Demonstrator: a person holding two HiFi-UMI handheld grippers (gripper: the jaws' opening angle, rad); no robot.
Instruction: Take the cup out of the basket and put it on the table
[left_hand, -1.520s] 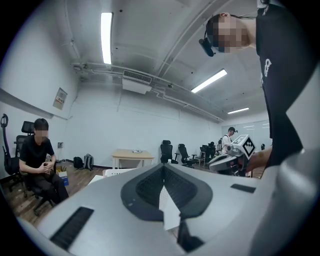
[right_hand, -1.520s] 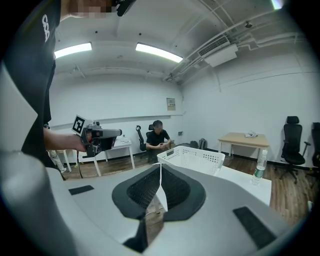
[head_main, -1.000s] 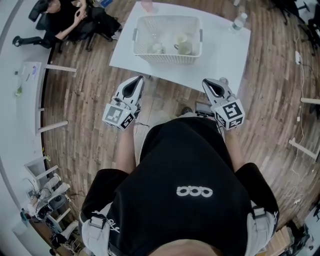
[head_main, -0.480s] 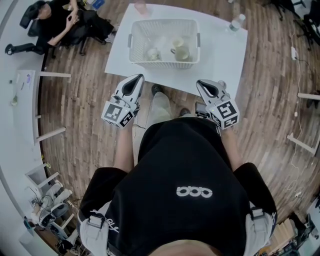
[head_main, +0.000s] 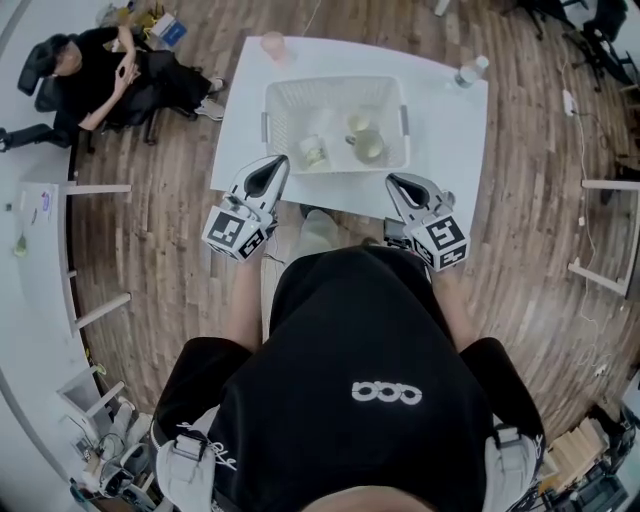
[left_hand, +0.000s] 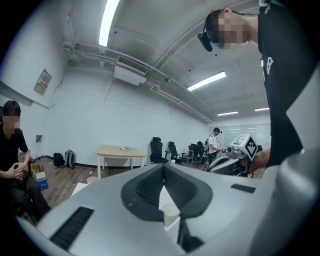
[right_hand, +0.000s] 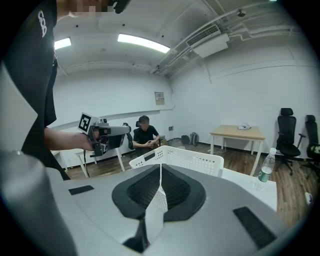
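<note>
A white slotted basket (head_main: 335, 125) stands on the white table (head_main: 450, 130). Inside it lie a green mug (head_main: 368, 146) and a pale cup (head_main: 315, 152). My left gripper (head_main: 270, 176) hangs just short of the table's near edge, left of the basket, jaws together and empty. My right gripper (head_main: 398, 184) is level with it on the right, shut and empty too. In the right gripper view the gripper (right_hand: 160, 165) points at the basket (right_hand: 185, 157). In the left gripper view the closed gripper (left_hand: 163, 166) hides most of the table; a pale cup (left_hand: 170, 215) shows below the tips.
A pink cup (head_main: 273, 45) sits at the table's far left corner and a water bottle (head_main: 467, 72) at its far right. A seated person (head_main: 100, 70) is off to the far left. A wooden desk (left_hand: 120, 150) and office chairs (left_hand: 157, 150) stand further back.
Both grippers have travelled forward toward the table, side by side. The basket now lies much nearer to their tips. Neither gripper's jaws have changed.
</note>
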